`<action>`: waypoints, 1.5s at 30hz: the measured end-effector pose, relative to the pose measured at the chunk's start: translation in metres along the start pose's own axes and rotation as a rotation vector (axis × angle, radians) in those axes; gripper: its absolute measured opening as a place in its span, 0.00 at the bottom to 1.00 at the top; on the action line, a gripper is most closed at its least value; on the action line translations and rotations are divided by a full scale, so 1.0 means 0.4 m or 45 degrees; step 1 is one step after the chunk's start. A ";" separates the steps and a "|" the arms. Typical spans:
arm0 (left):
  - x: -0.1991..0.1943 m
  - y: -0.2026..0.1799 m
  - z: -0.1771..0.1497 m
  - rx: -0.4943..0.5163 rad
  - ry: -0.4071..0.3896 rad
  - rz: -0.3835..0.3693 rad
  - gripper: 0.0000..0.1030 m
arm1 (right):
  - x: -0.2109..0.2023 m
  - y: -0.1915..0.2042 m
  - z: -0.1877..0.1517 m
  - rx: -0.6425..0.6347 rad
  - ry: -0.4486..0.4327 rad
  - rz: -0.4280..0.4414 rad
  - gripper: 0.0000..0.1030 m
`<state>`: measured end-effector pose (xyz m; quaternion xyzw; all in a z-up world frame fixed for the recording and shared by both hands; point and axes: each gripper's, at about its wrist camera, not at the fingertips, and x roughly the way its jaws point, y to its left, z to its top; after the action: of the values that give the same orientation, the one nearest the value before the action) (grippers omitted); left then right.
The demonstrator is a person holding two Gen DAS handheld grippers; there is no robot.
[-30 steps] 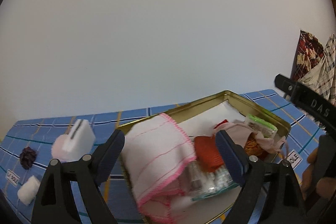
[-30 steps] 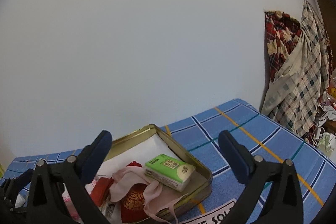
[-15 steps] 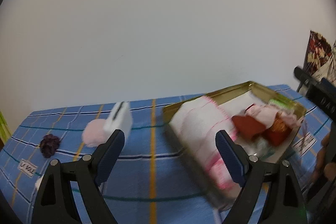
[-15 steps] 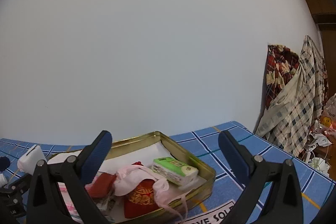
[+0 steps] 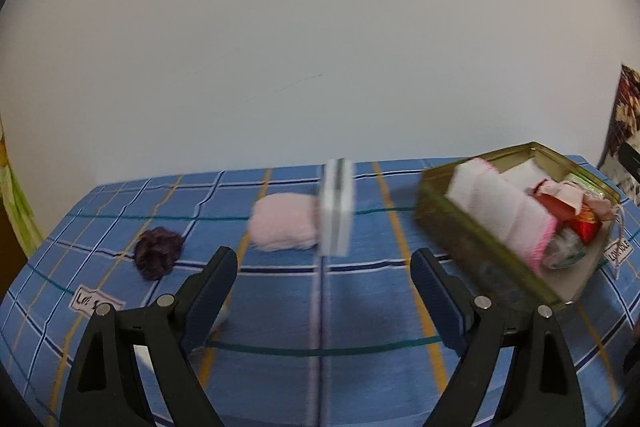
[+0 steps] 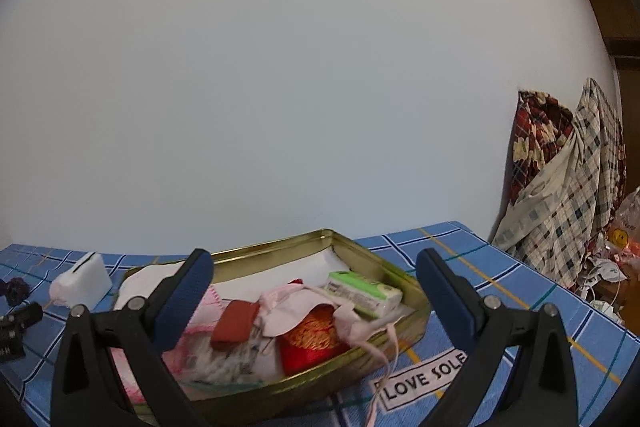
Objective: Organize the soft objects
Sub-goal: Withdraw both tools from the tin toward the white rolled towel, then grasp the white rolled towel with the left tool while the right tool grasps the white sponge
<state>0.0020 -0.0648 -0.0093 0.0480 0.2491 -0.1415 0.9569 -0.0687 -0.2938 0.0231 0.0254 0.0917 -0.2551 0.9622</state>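
Note:
A gold tin tray (image 5: pixel 476 247) (image 6: pixel 332 383) on the blue plaid cloth holds a folded white-pink towel (image 5: pixel 504 207), a red pouch (image 6: pixel 316 335), a green tissue pack (image 6: pixel 364 293) and other soft items. On the cloth lie a pink fluffy puff (image 5: pixel 282 227), a white sponge block (image 5: pixel 338 207) standing against it, and a dark purple scrunchie (image 5: pixel 158 253). My left gripper (image 5: pixel 324 287) is open and empty, above the cloth in front of the puff. My right gripper (image 6: pixel 316 287) is open and empty, over the tray.
A small white pad (image 5: pixel 220 319) lies partly hidden behind the left finger. Plaid clothes (image 6: pixel 568 187) hang at the right beyond the table edge. White labels (image 6: pixel 424 379) are sewn on the cloth. A white wall stands close behind the table.
The left gripper has swung left, away from the tray, and now faces the puff, sponge and scrunchie. The right gripper has dropped a little closer over the tray.

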 end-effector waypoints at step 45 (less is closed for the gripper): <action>0.087 0.268 -0.082 0.022 0.427 -0.194 0.33 | -0.033 0.463 -0.077 -0.198 0.240 0.455 1.00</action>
<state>0.0477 0.0342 -0.0526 0.0601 0.4069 -0.2056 0.8880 0.0067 -0.1235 -0.0044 -0.0095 0.1947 -0.0690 0.9784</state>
